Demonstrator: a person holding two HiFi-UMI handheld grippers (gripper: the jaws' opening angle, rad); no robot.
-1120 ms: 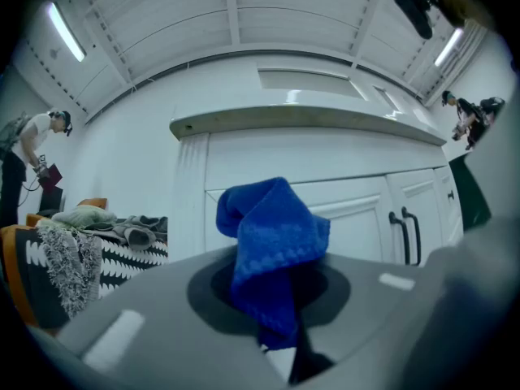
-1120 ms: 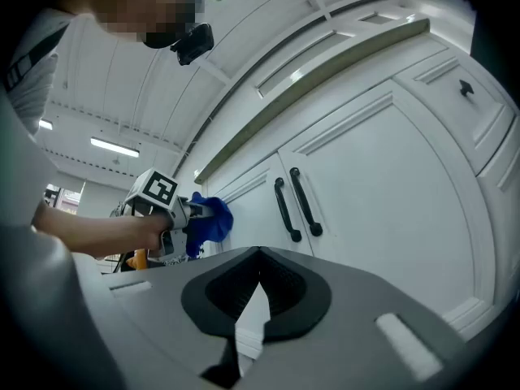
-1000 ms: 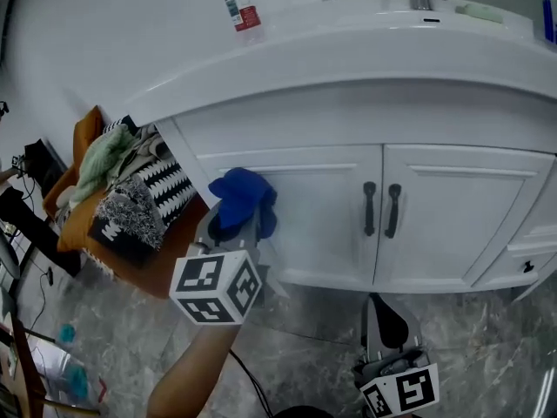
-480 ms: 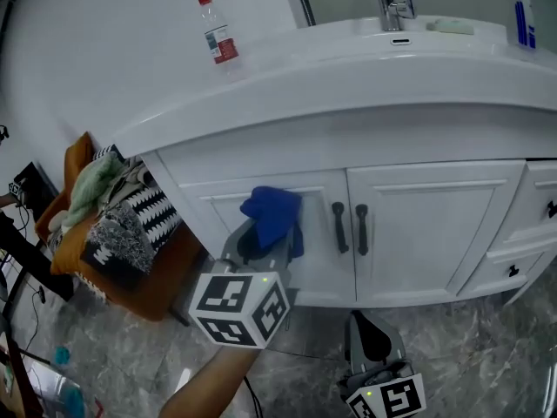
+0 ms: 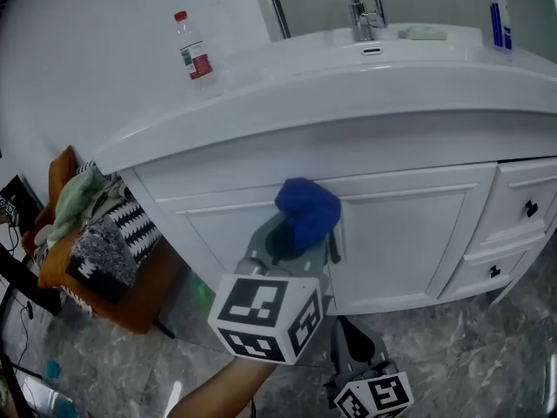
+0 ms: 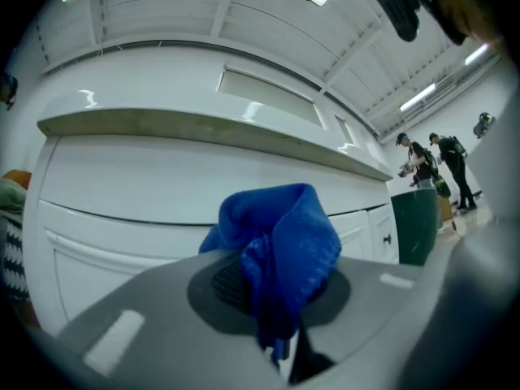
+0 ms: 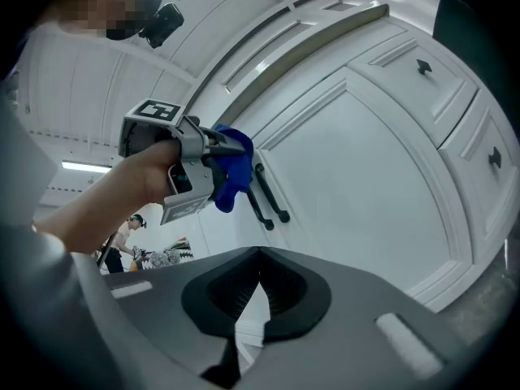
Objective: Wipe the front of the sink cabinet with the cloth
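My left gripper (image 5: pixel 285 252) is raised in front of me, forearm reaching up from below, its jaws clenched on the bunched blue cloth (image 5: pixel 306 207), which sits against the white sink cabinet's front (image 5: pixel 409 233) beside the dark door handles (image 7: pixel 268 193). My right gripper (image 5: pixel 360 353) hangs low over the grey marble floor (image 5: pixel 487 347), jaws together on nothing. A water bottle (image 5: pixel 191 49) stands on the countertop (image 5: pixel 287 72), and an orange laundry basket (image 5: pixel 113 307) sits to the left.

Head view looking steeply down on the sink cabinet (image 5: pixel 392 225) front, left gripper view facing it close, seemingly from below, right gripper view looking up from farther back, all sharing the blue cloth (image 6: pixel 280 242).
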